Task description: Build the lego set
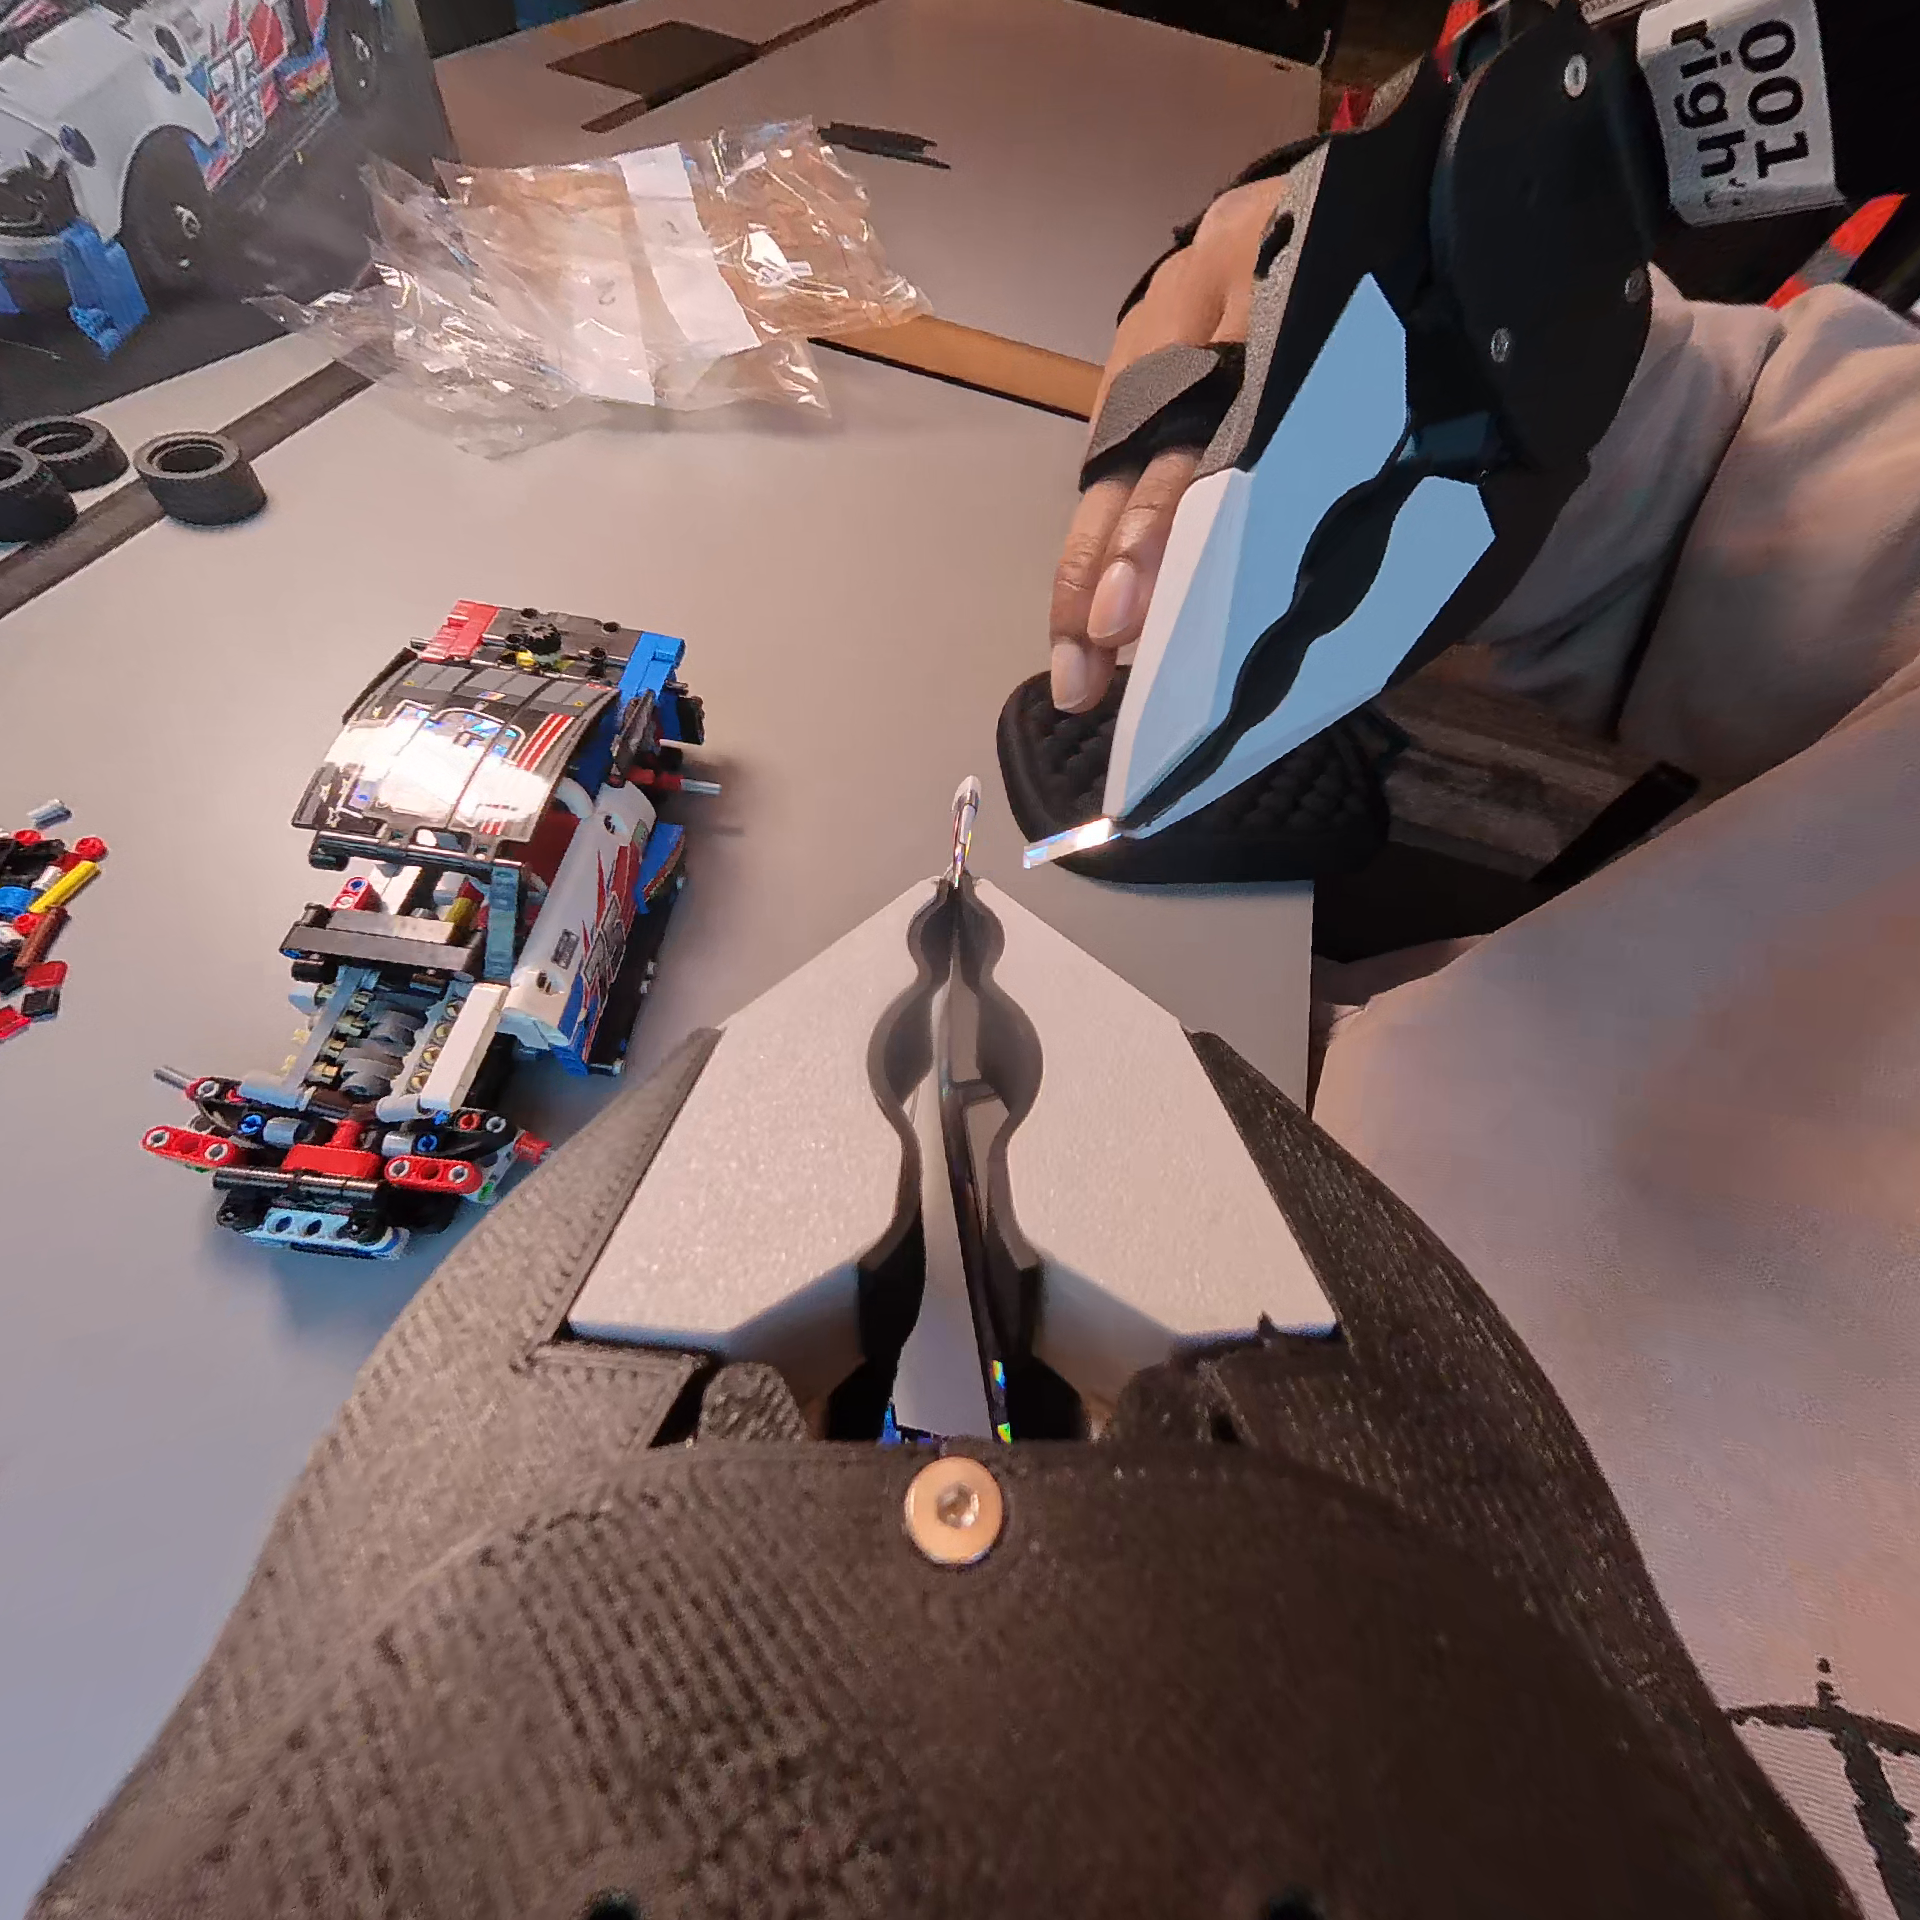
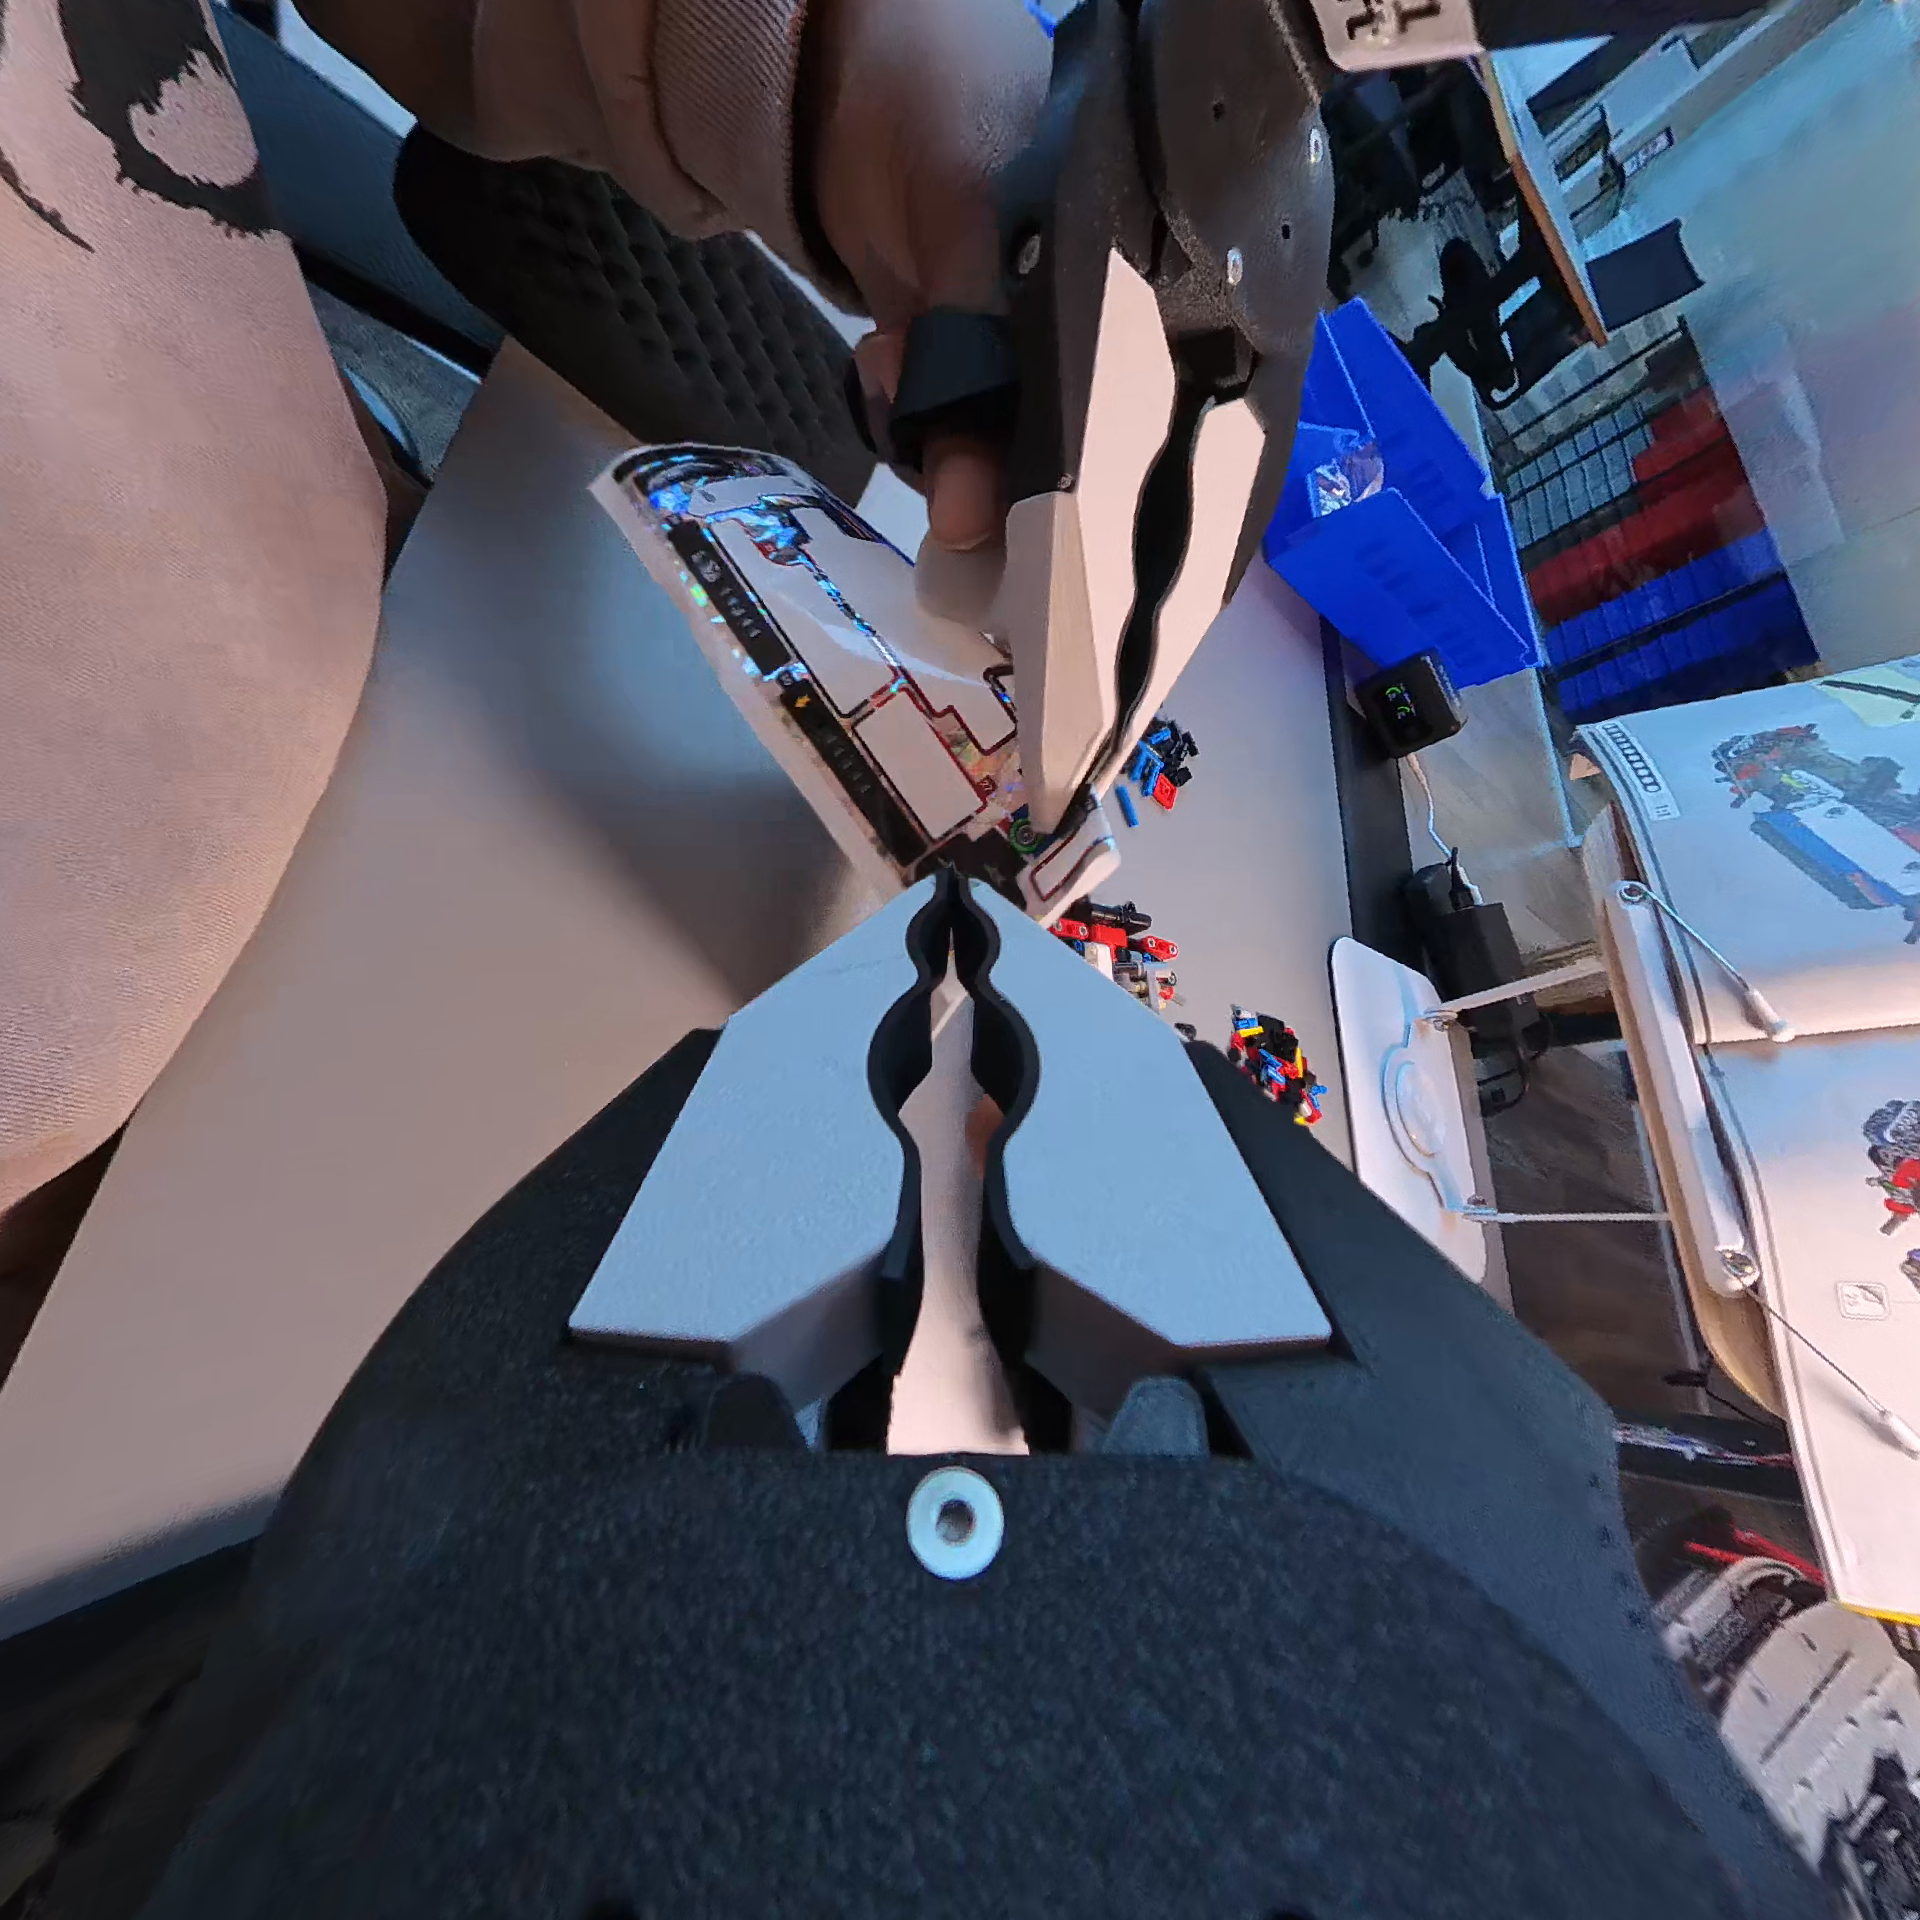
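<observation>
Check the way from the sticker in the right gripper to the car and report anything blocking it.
Only the sticker sheet, clamped in the left gripper, stands just beside the sticker on the car's side. Past it, bare table reaches the car.

Black textured tool [image 1: 961, 883], grey fingers [image 1: 790, 1122], beige sleeve [image 1: 1662, 1039]

box picture [image 1: 156, 156] cut off at the left edge — tyres [image 1: 62, 468] likewise. instruction booklet [image 2: 1787, 935] runs past the right edge.
</observation>
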The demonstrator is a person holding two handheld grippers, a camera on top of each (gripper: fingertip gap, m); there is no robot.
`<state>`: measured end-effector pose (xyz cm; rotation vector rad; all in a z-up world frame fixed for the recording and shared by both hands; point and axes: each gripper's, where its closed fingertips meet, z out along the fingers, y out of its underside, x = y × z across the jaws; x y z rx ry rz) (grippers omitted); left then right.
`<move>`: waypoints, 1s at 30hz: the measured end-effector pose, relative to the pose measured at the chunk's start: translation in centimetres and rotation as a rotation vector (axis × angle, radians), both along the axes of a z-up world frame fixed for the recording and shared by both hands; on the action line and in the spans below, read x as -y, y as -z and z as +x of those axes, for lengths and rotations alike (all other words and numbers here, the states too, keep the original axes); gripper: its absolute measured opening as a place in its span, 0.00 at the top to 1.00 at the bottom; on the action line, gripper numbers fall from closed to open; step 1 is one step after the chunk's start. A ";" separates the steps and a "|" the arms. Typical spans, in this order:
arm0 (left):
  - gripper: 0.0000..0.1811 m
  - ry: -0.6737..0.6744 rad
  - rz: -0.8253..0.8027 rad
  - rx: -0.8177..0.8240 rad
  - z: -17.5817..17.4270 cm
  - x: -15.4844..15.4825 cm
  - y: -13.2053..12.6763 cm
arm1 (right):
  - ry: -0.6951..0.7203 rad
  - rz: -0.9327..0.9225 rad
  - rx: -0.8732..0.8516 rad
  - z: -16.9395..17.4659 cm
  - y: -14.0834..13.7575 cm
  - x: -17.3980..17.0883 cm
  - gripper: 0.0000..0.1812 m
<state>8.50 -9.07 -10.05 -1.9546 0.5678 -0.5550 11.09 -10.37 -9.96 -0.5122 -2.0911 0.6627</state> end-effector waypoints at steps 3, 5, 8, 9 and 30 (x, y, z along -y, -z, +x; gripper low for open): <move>1.00 -0.016 0.017 0.027 -1.2 0.0 -1.3 | -0.010 -0.088 -0.041 0.8 -1.8 0.2 1.00; 1.00 -0.046 0.054 0.009 -2.8 -0.2 -2.8 | -0.006 -0.159 -0.077 1.3 -3.3 -0.1 1.00; 1.00 -0.174 0.163 -0.147 -7.8 -1.8 -5.8 | 0.024 -0.227 -0.120 1.8 -4.8 -1.3 1.00; 1.00 -0.224 0.208 -0.217 -10.0 -2.6 -7.0 | 0.034 -0.247 -0.128 1.9 -5.0 -1.8 1.00; 1.00 -0.364 0.125 -1.024 -36.8 -21.2 8.1 | 0.106 -0.574 -0.144 -0.8 -1.5 -6.4 1.00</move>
